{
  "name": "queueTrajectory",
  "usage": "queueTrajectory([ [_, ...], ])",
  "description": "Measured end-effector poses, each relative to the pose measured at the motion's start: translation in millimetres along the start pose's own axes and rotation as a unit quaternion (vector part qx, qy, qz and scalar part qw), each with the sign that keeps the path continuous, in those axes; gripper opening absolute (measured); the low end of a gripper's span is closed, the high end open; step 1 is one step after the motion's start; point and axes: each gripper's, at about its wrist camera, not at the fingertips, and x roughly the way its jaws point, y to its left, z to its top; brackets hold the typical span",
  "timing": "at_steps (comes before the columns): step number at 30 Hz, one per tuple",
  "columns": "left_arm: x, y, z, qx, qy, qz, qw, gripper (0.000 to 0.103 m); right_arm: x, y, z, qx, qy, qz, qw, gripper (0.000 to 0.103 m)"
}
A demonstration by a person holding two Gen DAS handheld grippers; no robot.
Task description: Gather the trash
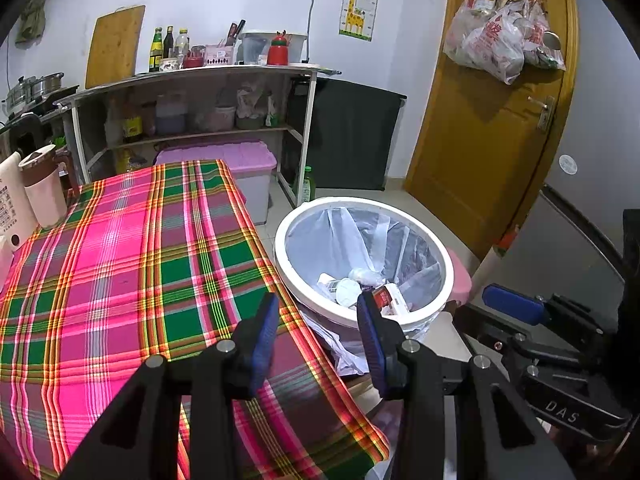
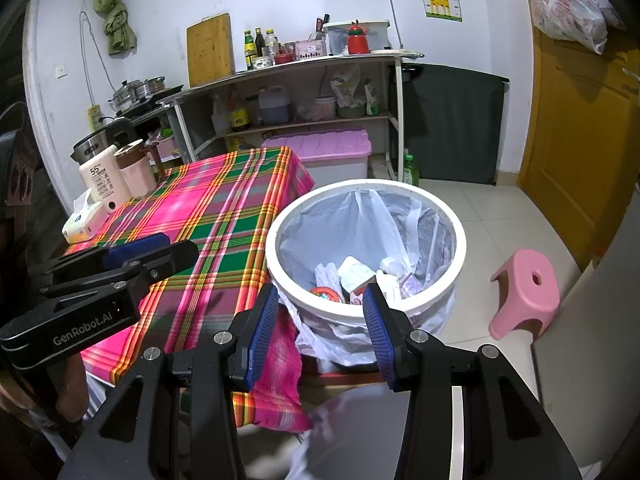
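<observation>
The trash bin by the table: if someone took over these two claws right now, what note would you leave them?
Left claw: open, empty, over the table edge.
Right claw: open, empty, facing the bin.
White trash bin with its plastic liner stands on the floor beside the plaid tablecloth; wrappers and small packets already lie inside.
Done: no loose trash shows on the cloth.
Left on the table, at its far end: tissue pack, pink cup and white thermos, probably not trash. Perhaps check the floor and tie the liner.
</observation>
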Motion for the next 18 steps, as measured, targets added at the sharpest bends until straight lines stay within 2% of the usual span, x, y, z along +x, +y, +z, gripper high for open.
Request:
queueTrajectory([
  [18,-0.2,1.2,-1.6,0.0,0.002,0.0,1.0,0.042,2.1,-0.3,-1.9,-0.001,0.004,0.0,1.0,0.045],
])
